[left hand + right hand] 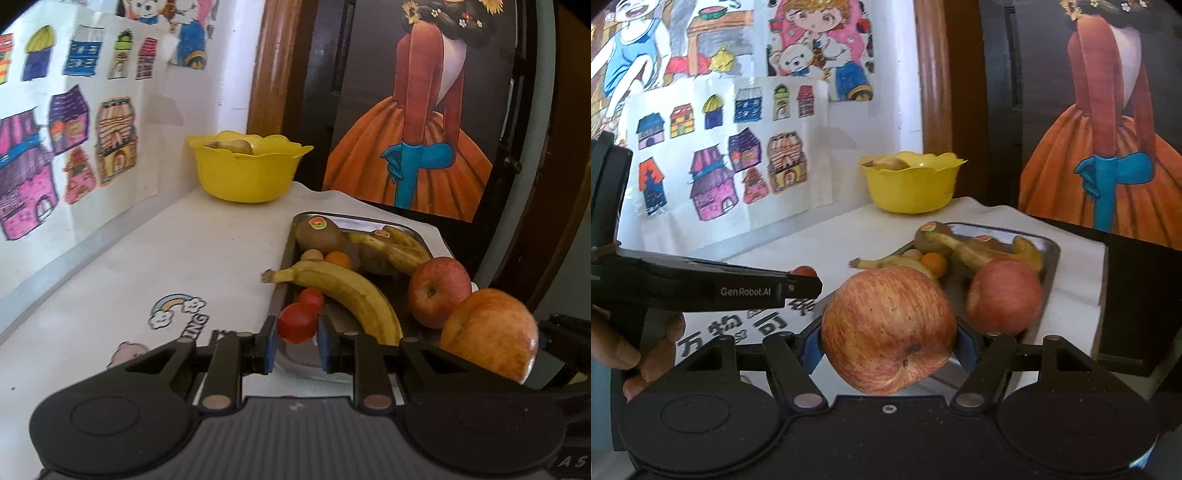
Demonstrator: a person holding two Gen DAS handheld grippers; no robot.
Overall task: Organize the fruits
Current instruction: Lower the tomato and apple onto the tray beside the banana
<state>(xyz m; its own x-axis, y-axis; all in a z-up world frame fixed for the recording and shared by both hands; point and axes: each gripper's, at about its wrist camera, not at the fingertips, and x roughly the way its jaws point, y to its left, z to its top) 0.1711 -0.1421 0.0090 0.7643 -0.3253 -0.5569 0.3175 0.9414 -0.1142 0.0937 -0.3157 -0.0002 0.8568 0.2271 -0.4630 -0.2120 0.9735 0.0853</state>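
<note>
Red tomato sat clamped in my left claw, apple in my right claw; jolting toward the far yellow bowl could drop either.

Bowl behind tray, by wall; banana, apple in tray; pear(?) in bowl.

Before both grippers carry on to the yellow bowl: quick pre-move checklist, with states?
1. Left gripper shut on the small red tomato-like fruit: ok.
2. Right gripper clamped on the large red-yellow apple: ok.
3. Yellow scalloped plastic bowl upright on the white table: ok.
4. Room in bowl: one pale fruit inside; for both items, cannot tell.
5. Metal tray cleared: not ok, bananas, kiwis and second apple remain.
</note>
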